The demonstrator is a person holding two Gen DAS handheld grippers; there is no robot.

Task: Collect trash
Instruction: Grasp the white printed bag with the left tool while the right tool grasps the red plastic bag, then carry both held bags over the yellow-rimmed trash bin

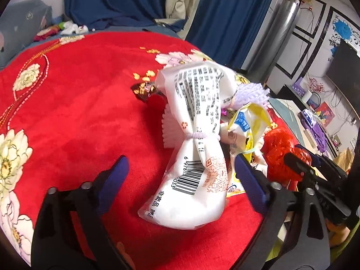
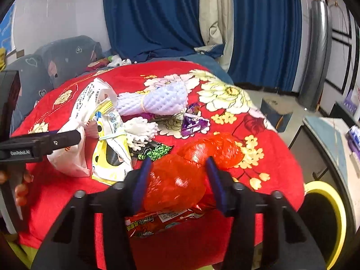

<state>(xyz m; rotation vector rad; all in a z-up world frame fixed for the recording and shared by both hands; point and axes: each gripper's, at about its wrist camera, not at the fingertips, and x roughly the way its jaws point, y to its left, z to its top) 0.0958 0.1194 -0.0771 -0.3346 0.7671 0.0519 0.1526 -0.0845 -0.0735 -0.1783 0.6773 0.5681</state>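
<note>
The left gripper stands wide apart around the white bag, pads clear of it. The right gripper clamps the red mesh bag.

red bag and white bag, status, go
Right gripper jaws closed on the red bag. Left gripper open around the white bag, not gripping. Yellow packet crowds its right side.
</note>
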